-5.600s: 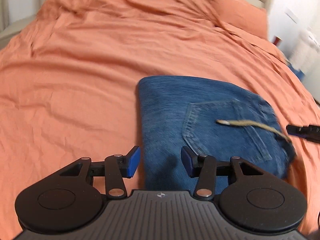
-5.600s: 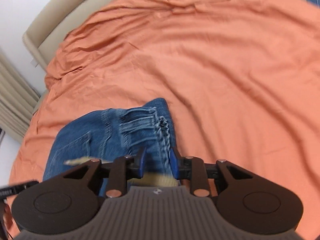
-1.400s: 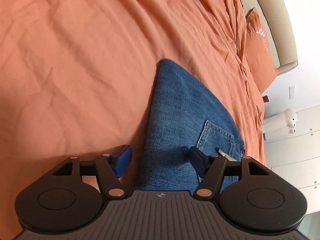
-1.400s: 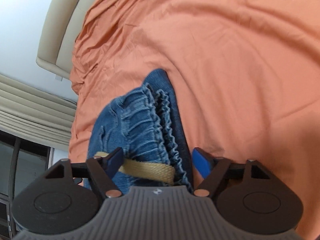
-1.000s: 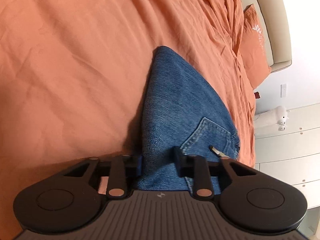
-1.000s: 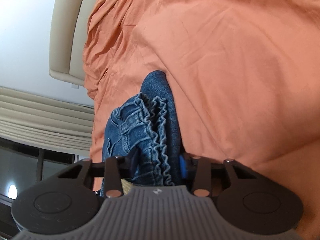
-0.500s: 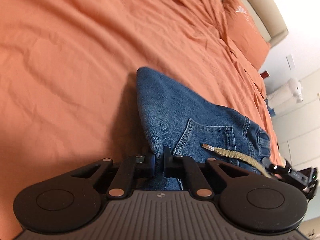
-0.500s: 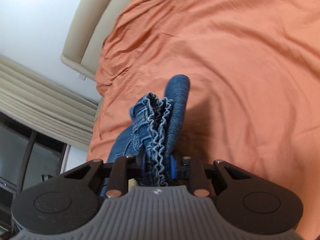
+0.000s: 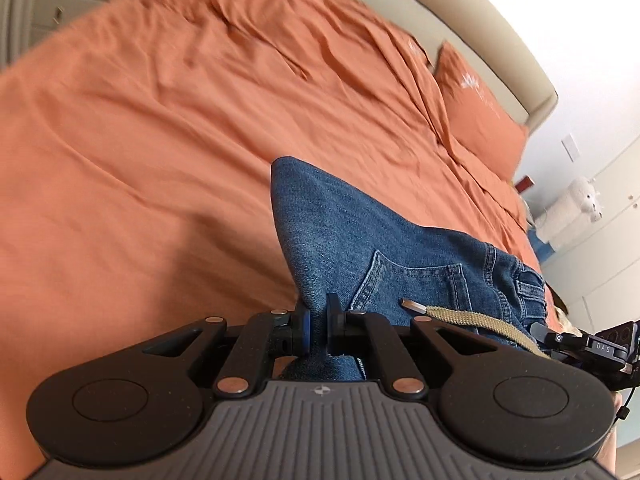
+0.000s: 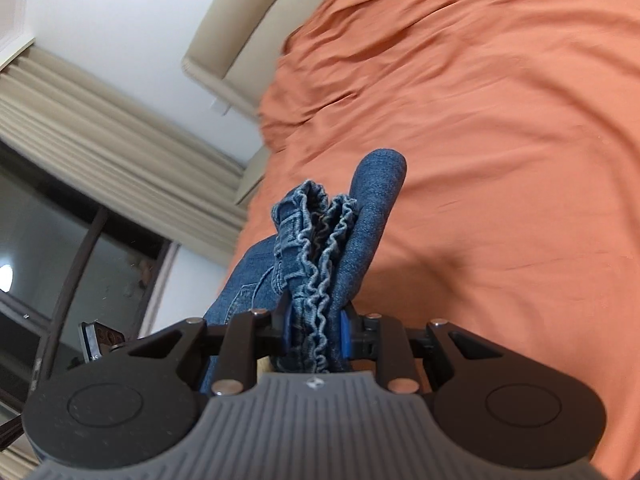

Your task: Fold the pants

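One pair of folded blue denim pants [image 9: 360,248] is held above the orange bed sheet [image 9: 140,160] by two hand-held grippers, one at each end of the bundle.

Left gripper [image 9: 316,330]: jaws closed tight on a thin fold of denim at the plain folded edge. Both blue pads [image 9: 306,330] press the cloth from either side. In the left wrist view the bundle rises away from the jaws to one rounded corner, with one back pocket [image 9: 412,284] facing up and one tan drawstring [image 9: 472,322] lying across it, its tip free.

Right gripper [image 10: 314,332]: jaws clamped on the thick waistband end, with several gathered elastic layers [image 10: 320,248] stacked between the two pads. The jaws closed further within the last second, with the denim between them, and stand wider apart than the left pair because of the thicker stack. One rolled fold of denim stands up just beside the gathers on the sheet side.

The pants appear lifted clear of the sheet near the grippers; whether the far corner touches the sheet cannot be told. The bundle sits over the middle of the bed, well apart from the one orange pillow [image 9: 476,116] at the headboard [image 9: 500,52] edge. The other gripper's body shows at the right edge of the left wrist view.

Beyond the bed: one set of beige curtains [image 10: 100,132], one dark window [image 10: 60,240], one white plush toy [image 9: 576,208].
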Tool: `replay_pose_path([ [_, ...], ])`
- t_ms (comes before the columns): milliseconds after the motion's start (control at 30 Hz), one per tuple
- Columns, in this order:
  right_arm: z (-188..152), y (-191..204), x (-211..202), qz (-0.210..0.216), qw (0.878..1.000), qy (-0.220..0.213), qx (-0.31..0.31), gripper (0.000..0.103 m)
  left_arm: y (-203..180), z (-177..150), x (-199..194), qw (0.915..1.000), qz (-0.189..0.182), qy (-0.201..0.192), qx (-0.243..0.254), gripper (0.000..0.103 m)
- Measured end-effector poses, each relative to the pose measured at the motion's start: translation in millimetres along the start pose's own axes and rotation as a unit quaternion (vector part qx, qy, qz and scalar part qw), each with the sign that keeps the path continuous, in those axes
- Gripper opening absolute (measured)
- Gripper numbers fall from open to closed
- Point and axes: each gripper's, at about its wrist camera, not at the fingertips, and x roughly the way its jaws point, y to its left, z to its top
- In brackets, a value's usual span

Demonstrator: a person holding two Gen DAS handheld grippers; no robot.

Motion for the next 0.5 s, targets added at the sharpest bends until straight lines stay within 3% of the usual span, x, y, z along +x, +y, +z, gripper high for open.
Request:
replay_pose_path([
  [267, -34, 76, 96, 0.042, 0.998, 0.042, -0.016, 0.018, 70, 25, -78, 0.9979, 0.053, -0.036, 0.004, 0.007],
  [500, -58, 78, 167, 0.045, 0.997, 0.062, -0.013, 0.018, 141, 10, -67, 0.9966, 0.052, -0.044, -0.046, 0.007],
])
